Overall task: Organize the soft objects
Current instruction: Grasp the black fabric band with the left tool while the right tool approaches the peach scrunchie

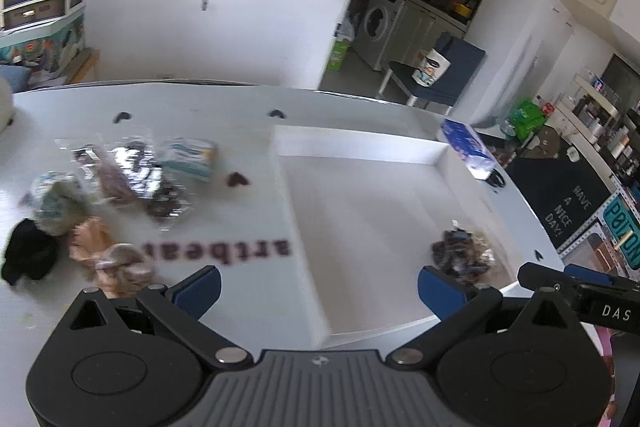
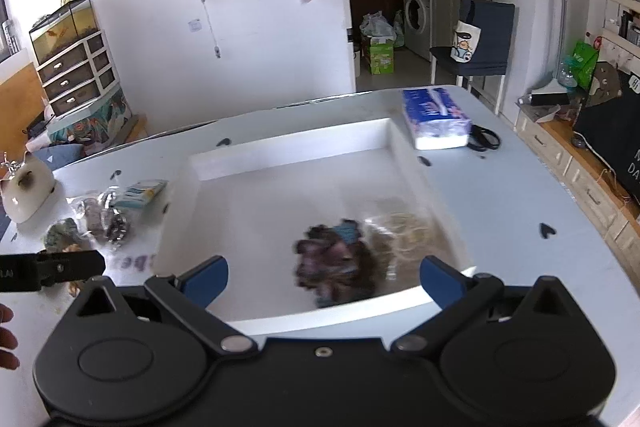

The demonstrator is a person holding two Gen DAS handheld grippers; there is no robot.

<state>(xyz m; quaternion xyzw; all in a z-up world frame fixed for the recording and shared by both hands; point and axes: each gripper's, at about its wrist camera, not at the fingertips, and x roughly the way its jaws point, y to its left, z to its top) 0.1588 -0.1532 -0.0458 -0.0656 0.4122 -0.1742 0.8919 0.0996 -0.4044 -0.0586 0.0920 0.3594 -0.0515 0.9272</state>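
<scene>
Grippers left (image 1: 318, 293) and right (image 2: 323, 281) hover spread wide, gripping nothing. Dark bagged bundle (image 2: 340, 263) lies lower centre in the white tray (image 2: 288, 147); more packets (image 1: 132, 175) crowd frame left.

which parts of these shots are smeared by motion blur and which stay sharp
Left wrist view: the bagged soft items and the table lettering are smeared, the left gripper is crisp. Right wrist view: the dark bundle in the white tray is blurred, the tissue pack is sharp.

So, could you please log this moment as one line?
left gripper: open, empty | right gripper: open, empty | white tray: one dark bagged bundle | pile: outside tray
</scene>
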